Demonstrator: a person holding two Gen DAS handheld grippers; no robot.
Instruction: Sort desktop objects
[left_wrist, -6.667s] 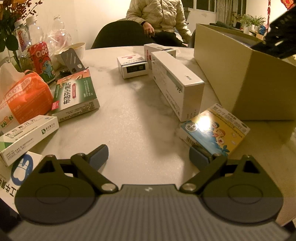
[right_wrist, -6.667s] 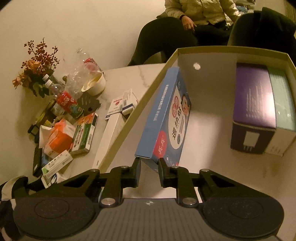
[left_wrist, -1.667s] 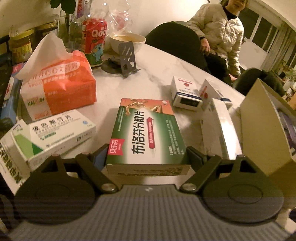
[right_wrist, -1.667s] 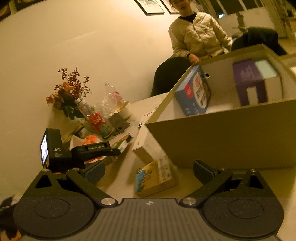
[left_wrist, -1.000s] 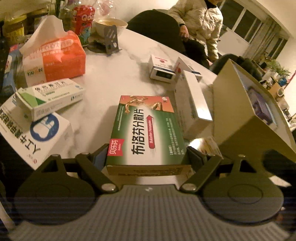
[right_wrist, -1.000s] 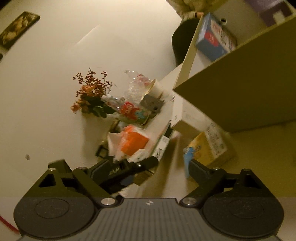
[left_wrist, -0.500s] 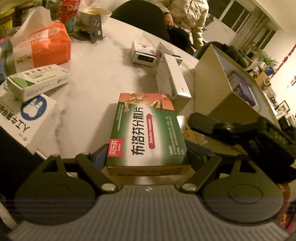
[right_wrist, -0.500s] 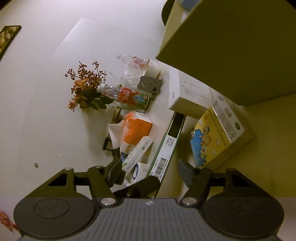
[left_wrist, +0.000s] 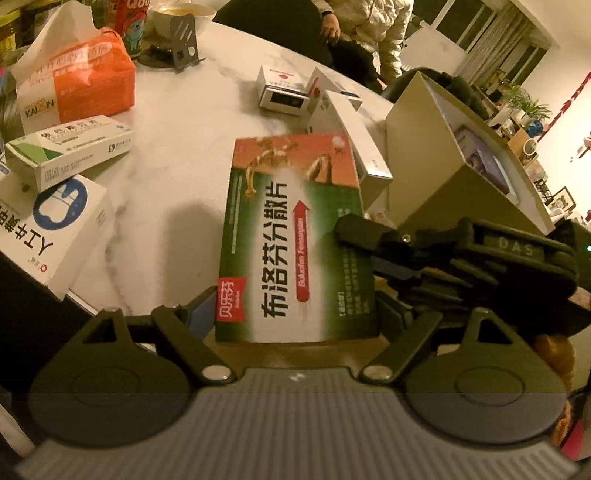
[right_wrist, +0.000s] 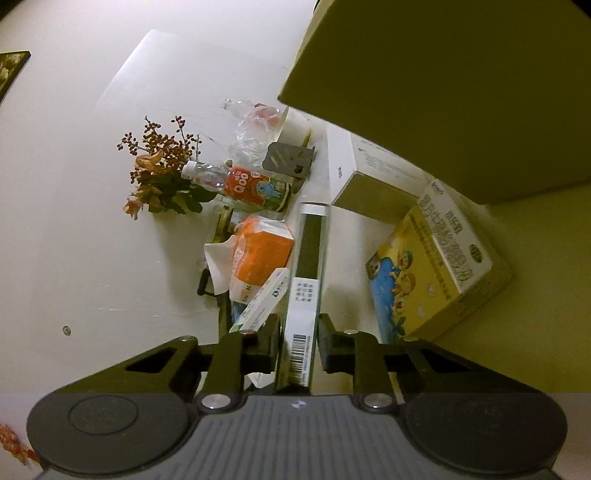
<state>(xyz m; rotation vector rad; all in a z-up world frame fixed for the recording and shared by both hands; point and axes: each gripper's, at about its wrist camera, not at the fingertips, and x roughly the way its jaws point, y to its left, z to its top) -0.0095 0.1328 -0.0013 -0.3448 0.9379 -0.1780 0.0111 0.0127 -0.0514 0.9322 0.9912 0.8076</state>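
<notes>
My left gripper (left_wrist: 295, 314) clamps the flat green-and-orange cardboard medicine box (left_wrist: 295, 236); my right gripper (right_wrist: 297, 349) pinches its thin edge. I'd release left only once right holds firm.

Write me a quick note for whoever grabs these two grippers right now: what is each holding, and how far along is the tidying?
Left gripper: clamped across the width of the green medicine box, held above the table.
Right gripper: shut on the same box's thin side edge, so both grippers hold it.
Done: the cardboard box already contains a purple box.
Left: put the green medicine box in, then probably the yellow box, the long white box and the other medicine boxes lying on the table.
</notes>
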